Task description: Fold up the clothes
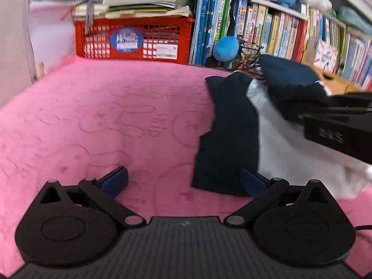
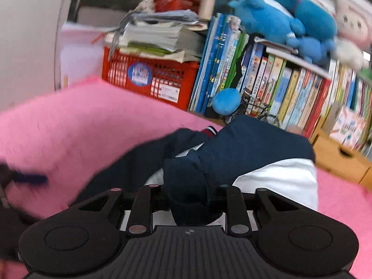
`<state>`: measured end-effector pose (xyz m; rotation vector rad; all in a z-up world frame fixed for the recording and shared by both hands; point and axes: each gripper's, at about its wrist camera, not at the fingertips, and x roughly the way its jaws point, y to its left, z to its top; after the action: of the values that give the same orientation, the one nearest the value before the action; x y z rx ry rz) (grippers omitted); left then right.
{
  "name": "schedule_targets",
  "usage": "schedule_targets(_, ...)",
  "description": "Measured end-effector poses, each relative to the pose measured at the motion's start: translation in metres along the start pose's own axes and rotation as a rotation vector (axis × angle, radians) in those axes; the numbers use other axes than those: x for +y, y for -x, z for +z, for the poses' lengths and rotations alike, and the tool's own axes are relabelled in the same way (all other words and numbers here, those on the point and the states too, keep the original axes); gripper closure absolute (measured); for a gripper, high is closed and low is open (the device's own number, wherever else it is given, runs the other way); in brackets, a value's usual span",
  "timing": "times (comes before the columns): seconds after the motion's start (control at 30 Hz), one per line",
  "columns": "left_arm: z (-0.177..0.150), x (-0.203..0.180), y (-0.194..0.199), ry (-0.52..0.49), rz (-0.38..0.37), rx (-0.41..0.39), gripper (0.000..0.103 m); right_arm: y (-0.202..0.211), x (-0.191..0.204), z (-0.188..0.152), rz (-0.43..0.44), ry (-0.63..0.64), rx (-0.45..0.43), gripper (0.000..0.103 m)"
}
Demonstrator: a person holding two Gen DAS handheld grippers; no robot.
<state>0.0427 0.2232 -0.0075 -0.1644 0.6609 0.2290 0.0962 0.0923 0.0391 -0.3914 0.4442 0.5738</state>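
Dark navy cloth bunches between the closed fingers of the right gripper [image 2: 189, 200], which pinches a fold of a navy-and-white garment [image 2: 255, 158] above a pink embossed blanket [image 2: 93, 125]. From the right wrist view the garment looks like a jacket or sports top, white in the body with navy sleeves and a striped trim near the collar, though the motion blur leaves the exact cut uncertain. It lies toward the right side of the blanket, one navy sleeve [image 1: 227, 137] stretched flat toward the left gripper [image 1: 183, 181], whose jaws stand wide open just over the blanket, holding nothing, one blue pad at the sleeve's lower corner.

By the look of it, a fold is in progress: the right tool appears to be carrying a navy section across the white body. Whether this is an early fold or a closing one, the pictures do not settle. The next move likely calls for laying the pinched cloth down flat and square without dragging the layers beneath, while the free left tool could take the sleeve's end.

Room is generous to the left, where bare blanket runs wide. Behind, the far blanket edge meets a red plastic crate [image 1: 134, 39] stacked with papers, upright books [image 1: 279, 30] and a small model bicycle [image 1: 246, 55] close to the garment's top; a wooden ledge [image 2: 337, 153] bounds the right.
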Motion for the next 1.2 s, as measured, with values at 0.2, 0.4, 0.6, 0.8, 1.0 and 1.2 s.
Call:
schedule_targets(0.2, 0.001, 0.002, -0.002, 0.005, -0.005, -0.002, 0.0, 0.039, 0.012, -0.023, -0.167, 0.186, -0.106, 0.025)
schedule_targets(0.4, -0.002, 0.005, -0.002, 0.013, -0.008, -0.005, 0.0, 0.034, 0.026, -0.032, -0.244, 0.32, -0.135, 0.023)
schedule_targets(0.6, -0.011, 0.034, 0.022, 0.071, -0.05, -0.011, 0.0, 0.023, 0.04, -0.022, -0.287, 0.324, -0.186, 0.09)
schedule_targets(0.8, -0.009, 0.095, 0.05, 0.256, -0.049, -0.077, 0.0, 0.029, 0.071, -0.014, -0.218, 0.388, -0.247, 0.091)
schedule_targets(1.0, -0.001, 0.097, 0.055, 0.25, -0.102, -0.106, 0.0, 0.017, 0.105, -0.036, -0.162, 0.491, -0.215, 0.091)
schedule_targets(1.2, 0.02, 0.066, 0.052, 0.162, -0.205, -0.126, 0.0, 0.008, 0.114, -0.043, -0.161, 0.538, -0.194, 0.091)
